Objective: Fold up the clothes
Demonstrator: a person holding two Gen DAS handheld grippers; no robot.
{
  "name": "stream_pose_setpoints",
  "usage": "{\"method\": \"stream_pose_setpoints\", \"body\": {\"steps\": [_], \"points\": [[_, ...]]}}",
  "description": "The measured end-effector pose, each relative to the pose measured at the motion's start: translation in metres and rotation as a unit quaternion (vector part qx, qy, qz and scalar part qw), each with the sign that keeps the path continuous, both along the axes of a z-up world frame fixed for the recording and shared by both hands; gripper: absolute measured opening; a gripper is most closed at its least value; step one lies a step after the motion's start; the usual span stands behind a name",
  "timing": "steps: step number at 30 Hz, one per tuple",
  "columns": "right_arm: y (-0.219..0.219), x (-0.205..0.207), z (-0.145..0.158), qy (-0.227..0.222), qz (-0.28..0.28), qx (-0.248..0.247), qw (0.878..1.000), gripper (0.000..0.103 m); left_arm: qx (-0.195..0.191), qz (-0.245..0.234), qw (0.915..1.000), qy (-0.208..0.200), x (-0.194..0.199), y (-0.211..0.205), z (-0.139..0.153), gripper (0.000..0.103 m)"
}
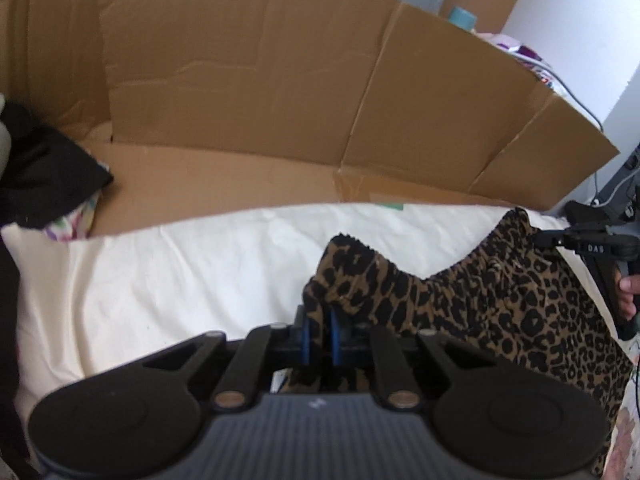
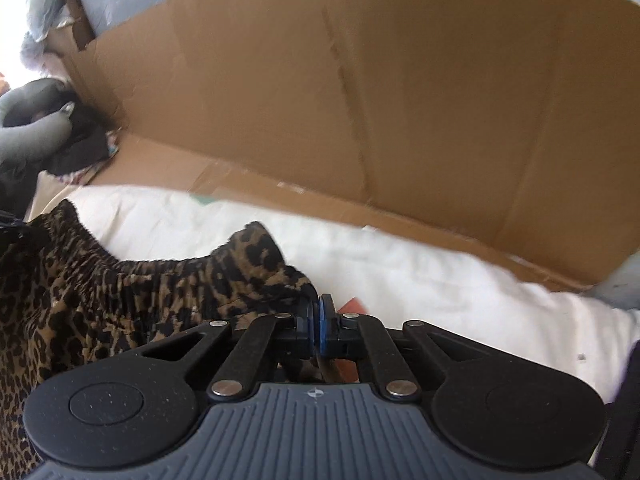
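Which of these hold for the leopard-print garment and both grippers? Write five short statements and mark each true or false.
1. The left gripper is shut on the leopard-print garment. True.
2. The right gripper stands wide open above the garment. False: its pads are pressed together at the garment's edge.
3. The garment lies on a white sheet. True.
4. A cardboard panel stands behind the sheet. True.
5. The garment is already folded into a neat square. False: it hangs bunched between the two grippers.
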State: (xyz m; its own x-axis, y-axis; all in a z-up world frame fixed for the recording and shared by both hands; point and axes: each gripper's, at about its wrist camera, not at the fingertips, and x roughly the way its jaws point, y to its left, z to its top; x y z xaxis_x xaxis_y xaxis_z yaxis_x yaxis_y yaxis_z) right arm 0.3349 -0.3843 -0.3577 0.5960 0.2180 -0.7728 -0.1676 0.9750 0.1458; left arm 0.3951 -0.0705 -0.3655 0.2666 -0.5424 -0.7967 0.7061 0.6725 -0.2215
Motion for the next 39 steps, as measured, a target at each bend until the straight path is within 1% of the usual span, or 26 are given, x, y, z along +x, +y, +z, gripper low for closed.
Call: {"method": "stream_pose_setpoints", "body": {"steps": [3, 4, 6, 8, 9, 10, 12, 13, 14, 16, 18, 24, 26, 27, 31, 33, 36, 37, 39], "points": [[-0.004, 0.001, -0.001, -0.004, -0.007, -0.005, 1.0, 0.0, -0.001, 0.001, 1.0, 0.003, 0.003, -0.004, -0.008, 0.01], [-0.005, 0.002, -0.002, -0.002, -0.01, -0.004, 1.0, 0.0, 0.004, 0.0, 1.0, 0.005, 0.003, -0.006, -0.013, 0.011], [-0.004, 0.004, -0.01, 0.014, -0.011, -0.008, 1.0, 0.0, 0.035, 0.001, 0.9993, 0.014, 0.005, -0.01, -0.027, 0.011], [-0.003, 0.01, -0.022, 0.048, -0.019, -0.015, 0.999, 0.004, 0.07, 0.005, 0.9972, 0.024, 0.007, -0.014, -0.042, 0.012], [-0.004, 0.011, -0.025, 0.051, -0.029, -0.019, 0.998, 0.006, 0.074, 0.014, 0.9967, 0.029, 0.008, -0.014, -0.044, 0.015], [-0.007, 0.009, -0.023, 0.047, -0.039, -0.013, 0.998, 0.012, 0.064, 0.03, 0.997, 0.033, 0.008, -0.011, -0.041, 0.016], [-0.012, 0.003, -0.014, 0.028, -0.048, 0.003, 0.998, 0.021, 0.051, 0.044, 0.9975, 0.023, 0.004, -0.008, -0.03, 0.02], [-0.014, -0.001, -0.007, 0.015, -0.045, 0.007, 0.999, 0.034, 0.046, 0.049, 0.9977, 0.015, 0.001, -0.006, -0.024, 0.02], [-0.015, -0.005, 0.0, 0.002, -0.041, 0.013, 0.999, 0.039, 0.04, 0.049, 0.998, 0.009, -0.002, -0.006, -0.019, 0.021], [-0.014, -0.013, 0.013, -0.023, -0.034, 0.028, 0.999, 0.039, 0.03, 0.047, 0.9984, 0.0, -0.011, -0.009, -0.007, 0.023], [-0.009, -0.016, 0.02, -0.032, -0.025, 0.05, 0.998, 0.039, 0.013, 0.048, 0.9988, 0.002, -0.019, -0.015, 0.003, 0.024], [0.029, -0.025, 0.006, -0.003, 0.022, 0.071, 0.997, 0.039, -0.023, 0.005, 0.9996, 0.013, -0.053, -0.045, 0.007, 0.024], [0.04, -0.028, -0.002, 0.006, 0.038, 0.061, 0.997, 0.039, -0.027, -0.007, 0.9993, 0.024, -0.063, -0.053, 0.0, 0.024], [0.043, -0.031, -0.006, 0.007, 0.044, 0.057, 0.997, 0.039, -0.019, -0.012, 0.9993, 0.029, -0.067, -0.056, -0.008, 0.024], [0.054, -0.042, -0.027, 0.041, 0.074, 0.04, 0.996, 0.038, 0.032, -0.035, 0.9977, 0.048, -0.08, -0.059, -0.038, 0.024], [0.054, -0.051, -0.028, 0.042, 0.073, 0.034, 0.996, 0.038, 0.04, -0.032, 0.9977, 0.045, -0.086, -0.052, -0.043, 0.024], [0.054, -0.068, -0.03, 0.046, 0.069, 0.019, 0.996, 0.038, 0.037, -0.01, 0.9979, 0.052, -0.094, -0.039, -0.046, 0.024], [0.052, -0.074, -0.032, 0.049, 0.067, 0.014, 0.996, 0.038, 0.042, -0.009, 0.9977, 0.052, -0.098, -0.036, -0.046, 0.024], [0.046, -0.087, -0.036, 0.056, 0.066, 0.005, 0.996, 0.038, 0.064, -0.022, 0.9966, 0.046, -0.105, -0.03, -0.045, 0.024]]}}
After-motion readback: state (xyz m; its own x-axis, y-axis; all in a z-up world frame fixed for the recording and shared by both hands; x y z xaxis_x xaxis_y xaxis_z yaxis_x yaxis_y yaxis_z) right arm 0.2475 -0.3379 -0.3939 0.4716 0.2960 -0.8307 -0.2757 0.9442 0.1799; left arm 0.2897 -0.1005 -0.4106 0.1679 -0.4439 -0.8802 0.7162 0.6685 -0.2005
